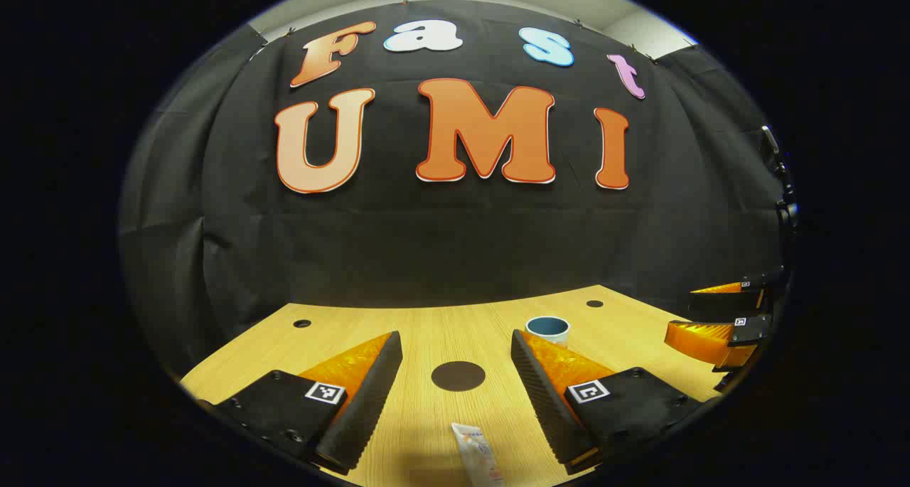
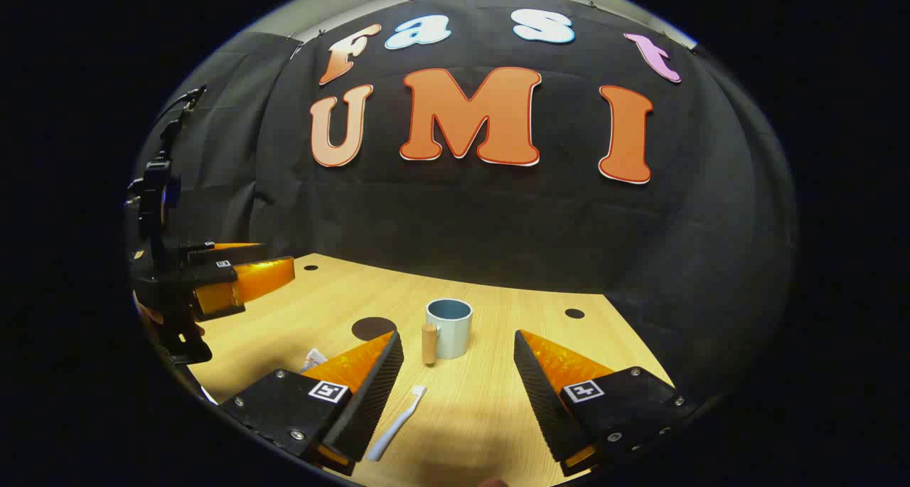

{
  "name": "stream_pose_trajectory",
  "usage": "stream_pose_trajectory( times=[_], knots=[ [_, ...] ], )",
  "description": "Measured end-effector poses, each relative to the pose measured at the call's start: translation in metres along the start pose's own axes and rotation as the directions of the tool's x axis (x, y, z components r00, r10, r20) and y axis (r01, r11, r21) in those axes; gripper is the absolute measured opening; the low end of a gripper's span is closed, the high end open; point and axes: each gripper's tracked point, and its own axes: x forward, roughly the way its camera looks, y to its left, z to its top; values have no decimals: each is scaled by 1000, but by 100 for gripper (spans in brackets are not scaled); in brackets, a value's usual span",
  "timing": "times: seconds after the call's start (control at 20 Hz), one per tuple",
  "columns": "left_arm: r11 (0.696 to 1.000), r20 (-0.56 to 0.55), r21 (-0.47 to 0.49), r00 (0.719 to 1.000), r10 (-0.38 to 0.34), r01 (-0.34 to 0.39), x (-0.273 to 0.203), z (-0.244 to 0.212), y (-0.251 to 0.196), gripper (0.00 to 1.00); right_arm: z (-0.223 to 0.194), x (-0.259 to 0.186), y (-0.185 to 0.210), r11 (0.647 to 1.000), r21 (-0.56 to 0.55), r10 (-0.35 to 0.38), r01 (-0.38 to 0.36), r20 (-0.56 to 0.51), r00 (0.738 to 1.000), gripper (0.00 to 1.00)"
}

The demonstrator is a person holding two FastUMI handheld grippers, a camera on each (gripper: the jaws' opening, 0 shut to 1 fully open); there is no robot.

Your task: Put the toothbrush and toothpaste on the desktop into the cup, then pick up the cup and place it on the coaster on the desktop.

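The left gripper (image 1: pixel 456 362) is spread wide with nothing between its fingers, which hang above the wooden desktop (image 1: pixel 625 330). Between them, farther off, lies the dark round coaster (image 1: pixel 458 375). The toothpaste (image 1: pixel 478 453) lies flat on the desktop close in, between the fingers but touching neither. The cup (image 1: pixel 547 328) stands upright just beyond the tip of this gripper's right-hand finger, apart from the coaster.

The right gripper (image 2: pixel 458 362) is also wide open and holds nothing, level above the desktop (image 2: pixel 498 402). The toothbrush (image 2: pixel 398 421) lies flat beside its left-hand finger, head towards the cup; whether they touch I cannot tell. The cup (image 2: pixel 450 328) stands ahead between the fingers, its wooden handle (image 2: pixel 429 343) turned to the left. The coaster (image 2: pixel 374 328) lies to the left of the cup, near it but apart. A bit of the toothpaste (image 2: pixel 311 361) peeps out behind the left-hand finger.

In the right gripper view the left gripper (image 2: pixel 249 274) shows at the far left, raised over the desktop.
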Motion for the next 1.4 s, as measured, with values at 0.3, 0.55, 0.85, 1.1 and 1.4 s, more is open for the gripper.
stream_pose_trajectory(
  times=[0.3, 0.55, 0.85, 1.1, 1.4],
  knots=[
    [1000, -73, -9, 997, -15, 15, 3, -17, -4, 98, -9, -1, 2, 1000, 18, 15, -14, -45, 999, 94],
    [1000, -89, -12, 996, -14, 13, 2, -21, -4, 98, -9, -1, 6, 1000, 17, 26, -25, -51, 998, 94],
    [1000, -147, -13, 989, -25, 23, 3, -34, -9, 96, -16, -2, 7, 1000, 14, 28, -26, -92, 995, 94],
    [998, -276, -59, 960, -50, 35, 5, -69, -12, 98, -45, 1, 17, 999, 5, 45, -45, -172, 984, 94],
    [997, -416, -55, 907, -68, 50, -4, -107, -14, 98, -78, 8, 39, 996, 24, 85, -81, -291, 953, 94]
  ],
)
